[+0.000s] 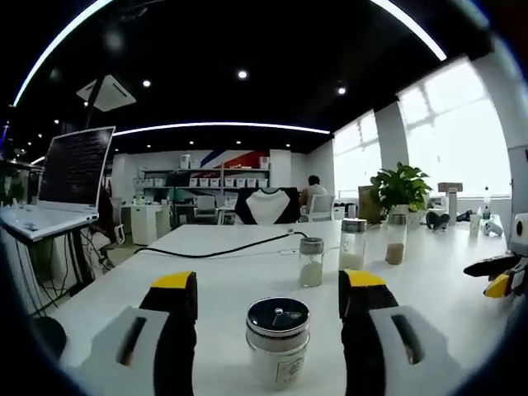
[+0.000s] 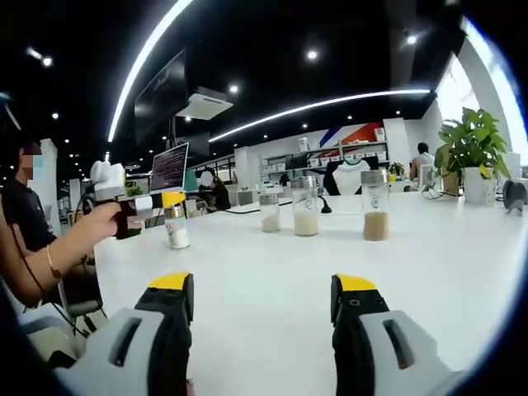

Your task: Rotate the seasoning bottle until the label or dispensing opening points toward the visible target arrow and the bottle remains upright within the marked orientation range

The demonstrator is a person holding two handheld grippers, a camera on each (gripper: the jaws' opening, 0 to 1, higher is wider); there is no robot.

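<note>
On the white bench (image 1: 247,272), the seasoning bottle (image 1: 278,341) stands upright near the edge closest to the person, between the spread jaws of the left gripper (image 1: 269,309), which flank it without clearly touching its sides; in the right gripper view that same gripper (image 2: 157,216) sits around the bottle (image 2: 176,228), held by a hand (image 2: 106,221). Three more jars (image 1: 353,244) stand in a loose row toward the middle of the bench, a black cable (image 1: 214,250) beyond them and a potted plant (image 1: 402,188) at the far edge. The right gripper (image 2: 262,301) hangs over bare benchtop, jaws wide open and empty.
</note>
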